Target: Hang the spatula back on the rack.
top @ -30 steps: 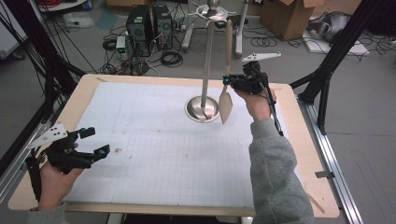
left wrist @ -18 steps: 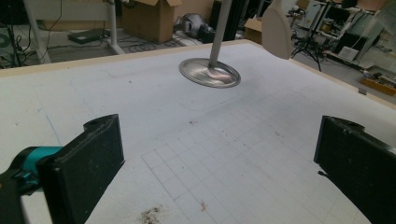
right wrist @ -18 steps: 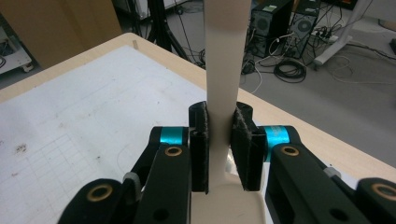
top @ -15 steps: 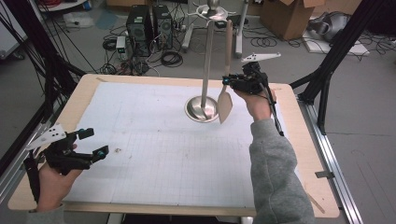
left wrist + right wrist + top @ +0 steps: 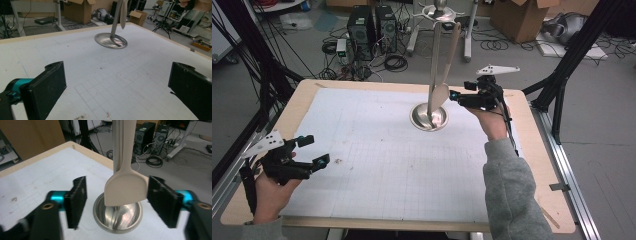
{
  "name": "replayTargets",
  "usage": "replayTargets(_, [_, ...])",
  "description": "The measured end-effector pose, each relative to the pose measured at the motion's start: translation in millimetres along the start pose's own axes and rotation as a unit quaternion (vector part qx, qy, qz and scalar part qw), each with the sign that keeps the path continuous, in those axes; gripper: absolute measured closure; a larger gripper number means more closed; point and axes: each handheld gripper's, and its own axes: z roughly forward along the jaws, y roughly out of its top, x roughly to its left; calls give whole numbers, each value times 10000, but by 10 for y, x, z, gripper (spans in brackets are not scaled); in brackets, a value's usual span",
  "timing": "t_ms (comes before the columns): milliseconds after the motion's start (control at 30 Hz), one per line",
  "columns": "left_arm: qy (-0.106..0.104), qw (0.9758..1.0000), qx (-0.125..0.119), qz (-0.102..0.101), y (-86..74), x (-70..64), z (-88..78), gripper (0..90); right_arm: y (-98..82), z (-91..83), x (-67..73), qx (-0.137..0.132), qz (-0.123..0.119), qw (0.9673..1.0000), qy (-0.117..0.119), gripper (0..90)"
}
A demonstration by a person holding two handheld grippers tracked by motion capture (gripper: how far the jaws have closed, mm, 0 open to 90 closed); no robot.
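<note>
Item: spatula [image 5: 126, 187], hanging on stand [image 5: 434, 55] at frame centre, between my right gripper [image 5: 117, 202] jaws just opened off it; release step, next calls for backing away.

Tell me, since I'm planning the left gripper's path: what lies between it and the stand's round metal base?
Nothing but bare gridded mat. The left gripper view shows it running unbroken from the left gripper to the metal base.
</note>
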Motion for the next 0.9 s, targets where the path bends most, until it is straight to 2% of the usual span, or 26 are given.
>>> replayTargets(100, [-18, 10000, 0, -6, 13, 6, 26, 18, -52, -64, 9, 108, -12, 9999, 42, 147])
replayTargets(233, [-51, 10000, -49, -22, 39, 15, 52, 18, -116, -201, 67, -77, -112, 9998, 140, 147])
replayTargets(500, [-174, 9998, -92, 3, 92, 12, 132, 18, -268, -433, 196, -174, -275, 9990, 309, 147])
replayTargets(600, [-220, 9997, -112, 2, 109, 8, 167, 18, -354, -491, 258, -172, -401, 9983, 380, 147])
replayTargets(900, [-313, 9994, -120, 33, 139, -2, 240, 18, -656, -645, 403, -316, -486, 9967, 576, 147])
